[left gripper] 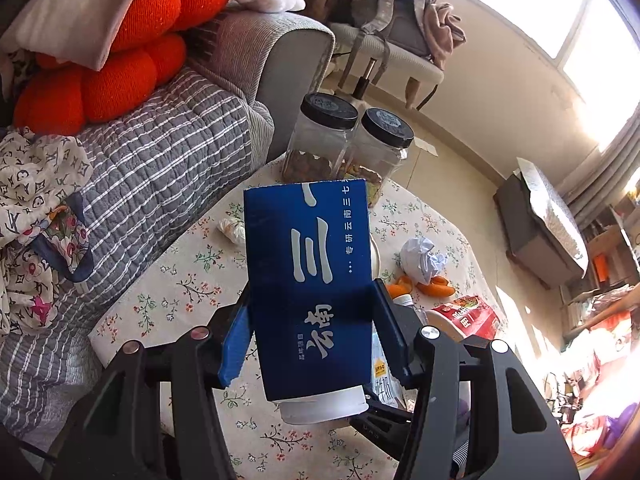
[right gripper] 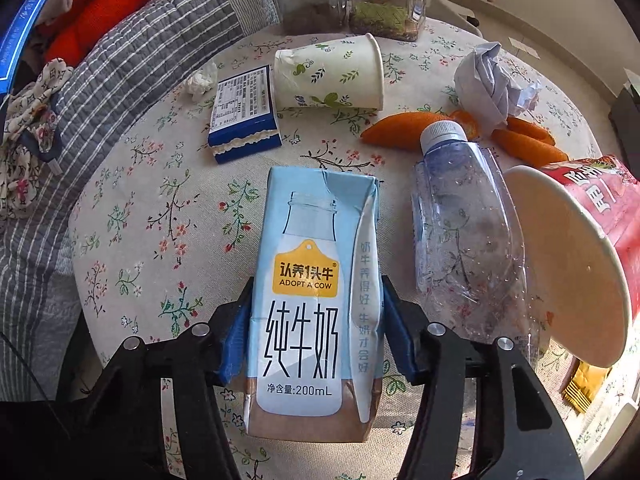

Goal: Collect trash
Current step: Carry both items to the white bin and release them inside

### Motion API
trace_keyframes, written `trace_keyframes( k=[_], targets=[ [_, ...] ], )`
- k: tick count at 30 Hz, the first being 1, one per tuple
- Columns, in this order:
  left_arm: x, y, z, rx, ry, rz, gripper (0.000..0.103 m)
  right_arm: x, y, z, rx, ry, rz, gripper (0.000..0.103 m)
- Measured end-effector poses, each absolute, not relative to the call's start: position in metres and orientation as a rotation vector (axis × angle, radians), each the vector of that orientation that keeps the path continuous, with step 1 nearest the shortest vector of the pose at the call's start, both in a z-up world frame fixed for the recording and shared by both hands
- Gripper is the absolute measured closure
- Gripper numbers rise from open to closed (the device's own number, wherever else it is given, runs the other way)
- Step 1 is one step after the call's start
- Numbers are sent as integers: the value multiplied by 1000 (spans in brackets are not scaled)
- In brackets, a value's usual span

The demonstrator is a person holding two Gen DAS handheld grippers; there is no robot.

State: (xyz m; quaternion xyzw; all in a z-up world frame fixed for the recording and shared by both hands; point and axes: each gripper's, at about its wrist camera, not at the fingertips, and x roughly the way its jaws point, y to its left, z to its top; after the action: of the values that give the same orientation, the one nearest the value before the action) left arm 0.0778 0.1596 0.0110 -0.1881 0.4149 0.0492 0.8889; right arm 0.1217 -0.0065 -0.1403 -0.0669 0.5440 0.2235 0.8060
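Note:
My left gripper (left gripper: 314, 332) is shut on a dark blue box (left gripper: 310, 264) with white Chinese characters and holds it above the floral table (left gripper: 168, 304). My right gripper (right gripper: 316, 328) is shut on a light blue milk carton (right gripper: 312, 300). On the table lie a paper cup (right gripper: 328, 74) on its side, a small blue box (right gripper: 244, 114), a clear plastic bottle (right gripper: 464, 236), crumpled paper (right gripper: 494, 80), orange peels (right gripper: 400, 126), a tissue wad (right gripper: 200, 80) and a red instant-noodle cup (right gripper: 576, 248).
Two clear jars with black lids (left gripper: 348, 140) stand at the table's far edge. A sofa with a striped grey cover (left gripper: 160, 168) and orange cushions (left gripper: 120, 52) runs along the left. A chair with clothes (left gripper: 400, 40) stands behind.

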Motion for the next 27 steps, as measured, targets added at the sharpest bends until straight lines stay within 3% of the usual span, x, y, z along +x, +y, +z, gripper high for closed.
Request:
trace_keyframes(
  k=[15,27],
  targets=[
    [69,131,17,-317,814,96,48,110,-68,-25,-32,850,192,47],
    [61,76,32,-306,671,-12,48,68,-147,3,20,696,-14,47]
  ],
)
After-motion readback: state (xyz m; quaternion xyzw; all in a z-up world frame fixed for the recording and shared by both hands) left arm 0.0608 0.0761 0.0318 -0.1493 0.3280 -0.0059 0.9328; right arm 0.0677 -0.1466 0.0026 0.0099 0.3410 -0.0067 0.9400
